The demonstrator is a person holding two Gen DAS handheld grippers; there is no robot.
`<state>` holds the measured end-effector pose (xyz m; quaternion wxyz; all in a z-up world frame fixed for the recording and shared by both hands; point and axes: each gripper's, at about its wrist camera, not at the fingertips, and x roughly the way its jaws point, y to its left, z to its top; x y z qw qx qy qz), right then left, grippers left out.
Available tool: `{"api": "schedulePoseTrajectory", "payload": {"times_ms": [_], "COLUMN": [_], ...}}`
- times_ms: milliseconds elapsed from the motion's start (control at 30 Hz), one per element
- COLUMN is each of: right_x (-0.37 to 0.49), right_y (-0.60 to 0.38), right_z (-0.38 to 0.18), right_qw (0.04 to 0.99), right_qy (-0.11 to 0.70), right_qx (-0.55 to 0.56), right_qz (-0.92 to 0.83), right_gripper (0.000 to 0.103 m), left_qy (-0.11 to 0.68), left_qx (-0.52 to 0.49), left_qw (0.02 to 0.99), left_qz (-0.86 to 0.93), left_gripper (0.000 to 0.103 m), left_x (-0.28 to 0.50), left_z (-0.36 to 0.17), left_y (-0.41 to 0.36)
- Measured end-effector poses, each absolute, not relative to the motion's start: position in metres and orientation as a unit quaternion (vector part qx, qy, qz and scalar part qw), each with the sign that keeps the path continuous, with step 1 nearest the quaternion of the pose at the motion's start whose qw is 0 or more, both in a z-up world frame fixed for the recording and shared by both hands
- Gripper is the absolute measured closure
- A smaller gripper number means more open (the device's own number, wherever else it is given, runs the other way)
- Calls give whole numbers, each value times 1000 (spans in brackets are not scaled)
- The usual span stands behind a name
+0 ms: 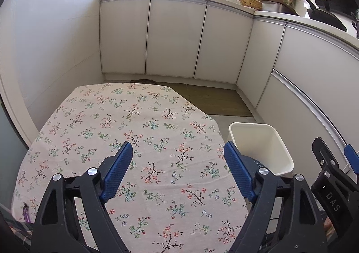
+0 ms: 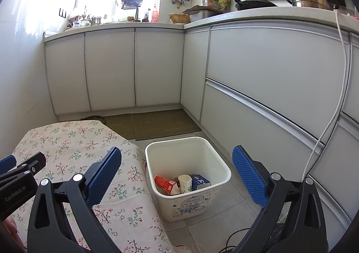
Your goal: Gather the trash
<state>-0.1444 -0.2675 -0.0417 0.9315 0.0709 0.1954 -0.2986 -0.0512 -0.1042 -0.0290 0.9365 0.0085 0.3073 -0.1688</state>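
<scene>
A white trash bin (image 2: 222, 168) stands on the floor right of the table; it also shows in the left wrist view (image 1: 283, 154). Inside it lie a red wrapper (image 2: 163, 183), a white paper cup (image 2: 185, 182) and a blue carton (image 2: 199, 181). My left gripper (image 1: 178, 172) is open and empty above the floral tablecloth (image 1: 134, 122). My right gripper (image 2: 177, 174) is open and empty above the bin, at the table's right edge (image 2: 139, 163). I see no trash on the cloth.
White kitchen cabinets (image 2: 269, 73) run along the back and right. Brown mats (image 2: 161, 122) lie on the floor beyond the table. A white cable (image 2: 336, 100) hangs down the right cabinets. Dark cables (image 2: 235, 239) lie on the tiles near the bin.
</scene>
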Motion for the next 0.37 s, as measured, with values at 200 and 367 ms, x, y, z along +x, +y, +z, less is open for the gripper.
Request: {"api": "schedulePoseTrajectory", "payload": {"times_ms": [200, 367], "right_x": [-144, -142], "right_y": [-267, -269], "right_z": [-42, -43], "right_qw": [931, 931], "right_qy": [195, 199], "right_qx": [70, 70], "right_qz": [-300, -299], "right_gripper": [7, 7], "left_qy": [307, 308], "left_qx": [15, 11], "left_qw": [938, 938], "left_qz": [-161, -156], "left_gripper": [9, 7], "left_x": [-52, -52], "left_z": [-28, -26], "left_y": [-106, -105]}}
